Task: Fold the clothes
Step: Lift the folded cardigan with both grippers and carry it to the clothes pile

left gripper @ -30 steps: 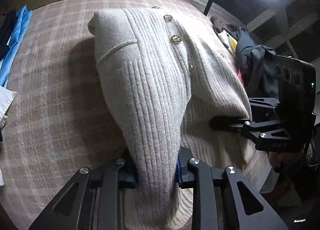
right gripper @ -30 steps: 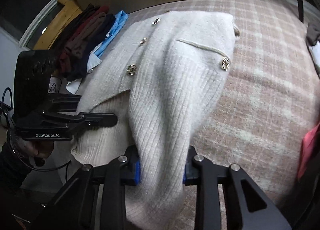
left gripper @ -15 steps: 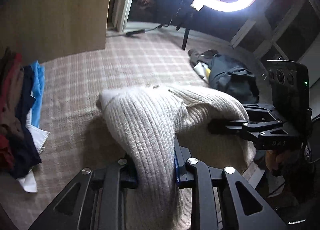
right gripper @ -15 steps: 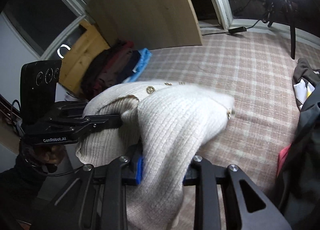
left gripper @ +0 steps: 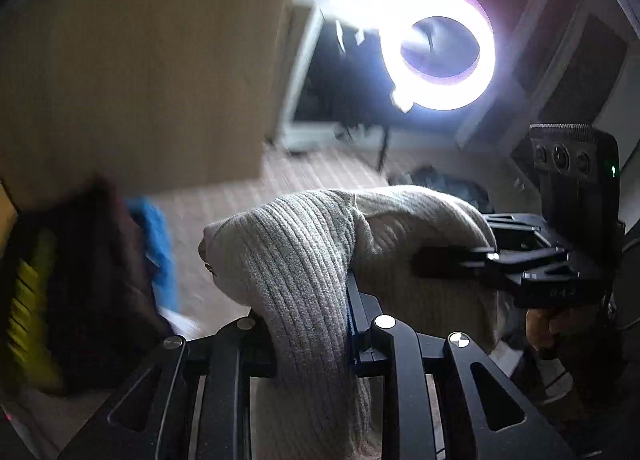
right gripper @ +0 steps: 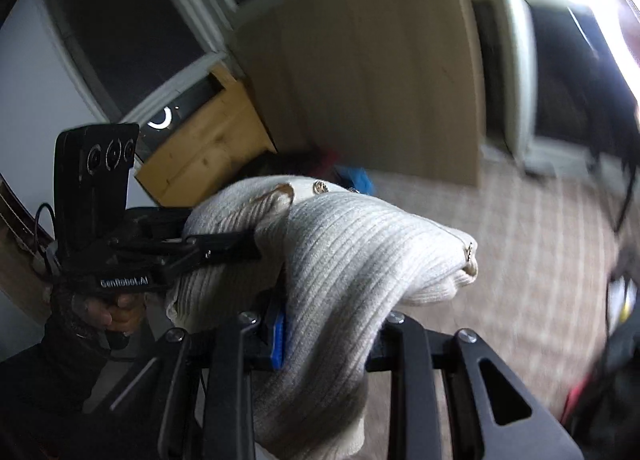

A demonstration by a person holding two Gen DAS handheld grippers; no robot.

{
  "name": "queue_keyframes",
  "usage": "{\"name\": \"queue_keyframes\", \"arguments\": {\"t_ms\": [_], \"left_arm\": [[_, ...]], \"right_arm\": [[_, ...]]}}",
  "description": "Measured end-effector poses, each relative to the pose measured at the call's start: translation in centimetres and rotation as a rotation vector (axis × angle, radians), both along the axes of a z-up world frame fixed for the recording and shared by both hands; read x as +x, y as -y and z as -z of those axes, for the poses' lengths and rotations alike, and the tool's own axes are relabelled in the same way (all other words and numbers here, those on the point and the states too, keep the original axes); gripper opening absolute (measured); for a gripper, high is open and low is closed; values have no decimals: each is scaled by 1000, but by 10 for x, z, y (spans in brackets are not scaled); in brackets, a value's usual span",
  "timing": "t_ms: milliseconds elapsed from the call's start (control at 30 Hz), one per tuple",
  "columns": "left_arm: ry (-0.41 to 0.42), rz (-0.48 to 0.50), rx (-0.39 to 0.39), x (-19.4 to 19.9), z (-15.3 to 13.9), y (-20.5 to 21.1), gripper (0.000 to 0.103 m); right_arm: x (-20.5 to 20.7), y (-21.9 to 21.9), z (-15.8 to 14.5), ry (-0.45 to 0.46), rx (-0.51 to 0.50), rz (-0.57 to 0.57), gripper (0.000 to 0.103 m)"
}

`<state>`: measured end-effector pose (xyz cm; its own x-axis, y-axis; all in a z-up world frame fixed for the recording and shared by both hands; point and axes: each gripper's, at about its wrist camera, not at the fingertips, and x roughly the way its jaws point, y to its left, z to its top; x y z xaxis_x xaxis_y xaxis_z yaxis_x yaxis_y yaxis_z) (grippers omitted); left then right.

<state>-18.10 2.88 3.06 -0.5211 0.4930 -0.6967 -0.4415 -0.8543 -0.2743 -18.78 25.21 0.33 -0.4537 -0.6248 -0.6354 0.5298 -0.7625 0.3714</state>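
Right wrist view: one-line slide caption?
Right claw and left claw both clamp a cream ribbed cardigan, lifted above the plaid carpet.

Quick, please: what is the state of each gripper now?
Left gripper: closed, holding the cream knit cardigan.
Right gripper: closed, holding the same cardigan.

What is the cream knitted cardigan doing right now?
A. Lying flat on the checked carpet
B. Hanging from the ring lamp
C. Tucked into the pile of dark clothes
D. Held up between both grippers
D: the left gripper and the right gripper are each clamped on a bunch of the cardigan, which sags between them above the carpet.
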Motion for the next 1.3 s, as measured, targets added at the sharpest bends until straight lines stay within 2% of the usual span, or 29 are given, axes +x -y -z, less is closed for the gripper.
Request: {"name": "queue_keyframes", "arguments": {"t_ms": [167,233,300,367,433,533,600,667,700,833,933,1033,1067,1100,1200,1233,1300], "left_arm": [[-127,-53,-22,-26,-63,92,22],[-154,-72,-49,-39,-78,125,22],[-145,-82,-47,-51,-80,156,22],[-95,-94,-45,-60,-58,186,22],[7,-104,-35,-63,-8,214,22],[210,-122,-76,-66,91,241,22],[260,-125,-56,-63,123,252,22],[303,-128,-32,-60,151,263,23],[301,-125,-28,-59,153,265,26],[274,-112,-39,-57,146,267,35],[243,-116,-65,-51,135,269,35],[184,-143,-46,-35,111,281,33],[159,-154,-40,-30,102,284,33],[134,-156,-33,-30,92,286,33],[60,-160,-19,-36,63,289,37],[38,-165,-21,-41,54,289,42],[19,-192,-45,-64,49,289,44]], "right_arm": [[-36,95,-65,-137,-2,-23,25],[-53,134,-81,-169,-2,-38,25],[-71,170,-85,-167,-8,-51,25],[-87,198,-73,-130,-16,-55,25],[-97,219,-28,-33,-19,-50,25],[-96,246,67,161,63,-68,25],[-94,259,121,270,99,-73,26],[-87,263,141,290,71,-77,27],[-84,265,141,283,75,-82,29],[-84,271,130,279,139,-105,36],[-80,263,116,308,169,-117,38],[-72,239,91,291,121,-104,43],[-72,230,81,280,94,-93,49],[-77,222,71,257,76,-72,52],[-100,212,49,182,72,16,52],[-113,212,46,169,68,39,52],[-139,220,44,150,71,77,52]]}}
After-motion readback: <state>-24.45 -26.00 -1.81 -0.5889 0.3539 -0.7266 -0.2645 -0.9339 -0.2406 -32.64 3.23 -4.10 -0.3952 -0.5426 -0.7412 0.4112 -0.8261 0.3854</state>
